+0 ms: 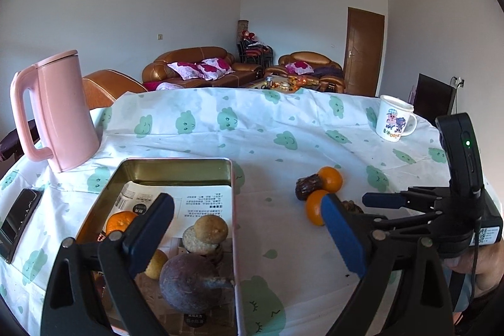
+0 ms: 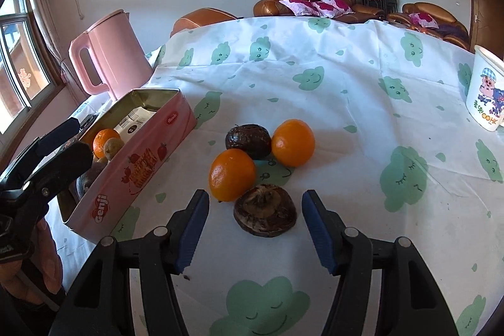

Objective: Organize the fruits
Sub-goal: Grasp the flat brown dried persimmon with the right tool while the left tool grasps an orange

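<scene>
A pink tin box (image 2: 135,175) stands open on the table; in the left wrist view its rim (image 1: 176,161) frames an orange (image 1: 118,221), tan round fruits (image 1: 210,229) and a dark purple fruit (image 1: 189,281). My left gripper (image 1: 249,229) is open and empty above the box's right edge. On the cloth lie two oranges (image 2: 232,173) (image 2: 293,142) and two dark brown fruits (image 2: 248,141) (image 2: 264,210). My right gripper (image 2: 255,229) is open, its fingers either side of the nearer brown fruit, just short of it. It also shows in the left wrist view (image 1: 382,200).
A pink kettle (image 1: 60,112) stands behind the box. A white cartoon mug (image 1: 393,122) stands at the far right. A black phone (image 1: 19,219) lies left of the box. The table has a white cloth with green clouds (image 2: 315,77).
</scene>
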`<state>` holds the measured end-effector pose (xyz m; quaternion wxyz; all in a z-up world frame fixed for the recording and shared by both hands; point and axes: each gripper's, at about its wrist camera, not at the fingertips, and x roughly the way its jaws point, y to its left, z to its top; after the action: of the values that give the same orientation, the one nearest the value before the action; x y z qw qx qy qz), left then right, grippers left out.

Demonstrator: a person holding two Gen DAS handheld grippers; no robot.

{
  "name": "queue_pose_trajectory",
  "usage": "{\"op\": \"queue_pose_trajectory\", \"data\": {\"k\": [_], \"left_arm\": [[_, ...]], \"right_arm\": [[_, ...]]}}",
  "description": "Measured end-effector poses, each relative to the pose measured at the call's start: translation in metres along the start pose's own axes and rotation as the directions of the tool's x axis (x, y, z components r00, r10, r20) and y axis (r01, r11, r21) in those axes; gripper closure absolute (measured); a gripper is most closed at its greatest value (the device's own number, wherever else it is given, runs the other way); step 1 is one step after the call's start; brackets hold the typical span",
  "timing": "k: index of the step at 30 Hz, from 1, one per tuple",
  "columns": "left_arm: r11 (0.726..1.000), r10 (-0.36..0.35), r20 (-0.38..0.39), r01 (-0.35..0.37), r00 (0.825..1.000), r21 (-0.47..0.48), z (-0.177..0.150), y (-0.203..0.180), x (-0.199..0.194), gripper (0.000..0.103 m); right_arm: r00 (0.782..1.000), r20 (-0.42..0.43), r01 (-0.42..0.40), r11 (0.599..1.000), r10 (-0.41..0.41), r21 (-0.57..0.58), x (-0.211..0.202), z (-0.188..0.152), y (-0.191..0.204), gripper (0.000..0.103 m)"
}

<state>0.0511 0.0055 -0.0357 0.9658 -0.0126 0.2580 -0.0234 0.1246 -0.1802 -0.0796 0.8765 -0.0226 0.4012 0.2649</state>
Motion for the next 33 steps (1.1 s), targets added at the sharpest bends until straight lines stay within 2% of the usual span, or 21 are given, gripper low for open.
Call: {"op": "queue_pose_trajectory", "data": {"k": [6,8,9,11,16,22,24,28,33], "left_arm": [[1.000,-0.009,-0.024,0.010,1.000,0.022,0.006,-0.016,0.015,0.007],[0.999,-0.015,-0.038,0.016,0.999,0.028,0.007,-0.019,0.020,0.007],[0.999,-0.020,-0.047,0.021,0.999,0.031,0.008,-0.020,0.022,0.007],[0.999,-0.029,-0.061,0.031,0.998,0.033,0.007,-0.023,0.026,0.007],[0.996,-0.062,-0.114,0.068,0.991,0.048,0.005,-0.039,0.042,0.009],[0.991,-0.098,-0.199,0.114,0.975,0.069,0.002,-0.059,0.065,0.025],[0.988,-0.119,-0.230,0.137,0.966,0.065,0.002,-0.064,0.072,0.041],[0.983,-0.161,-0.296,0.180,0.942,0.039,0.001,-0.069,0.088,0.046],[0.980,-0.179,-0.327,0.196,0.928,0.019,0.002,-0.070,0.099,0.067]], "right_arm": [[0.998,-0.055,0.009,0.999,-0.012,-0.041,0.014,0.007,0.000,0.040],[0.997,-0.075,0.011,0.998,-0.016,-0.056,0.019,0.008,0.002,0.047],[0.998,-0.069,0.005,0.998,-0.009,-0.062,0.018,0.008,0.003,0.059],[0.998,-0.062,0.016,0.998,-0.020,-0.060,0.016,0.008,0.002,0.059],[0.994,0.040,0.097,0.995,-0.098,0.023,-0.004,0.007,-0.012,0.059],[0.982,0.117,0.131,0.979,-0.150,0.154,-0.023,0.004,-0.035,0.059],[0.980,0.130,0.124,0.975,-0.149,0.185,-0.026,0.003,-0.041,0.059],[0.980,0.136,0.116,0.972,-0.145,0.202,-0.027,0.003,-0.044,0.059],[0.982,0.122,0.122,0.976,-0.146,0.183,-0.024,0.004,-0.040,0.059]]}}
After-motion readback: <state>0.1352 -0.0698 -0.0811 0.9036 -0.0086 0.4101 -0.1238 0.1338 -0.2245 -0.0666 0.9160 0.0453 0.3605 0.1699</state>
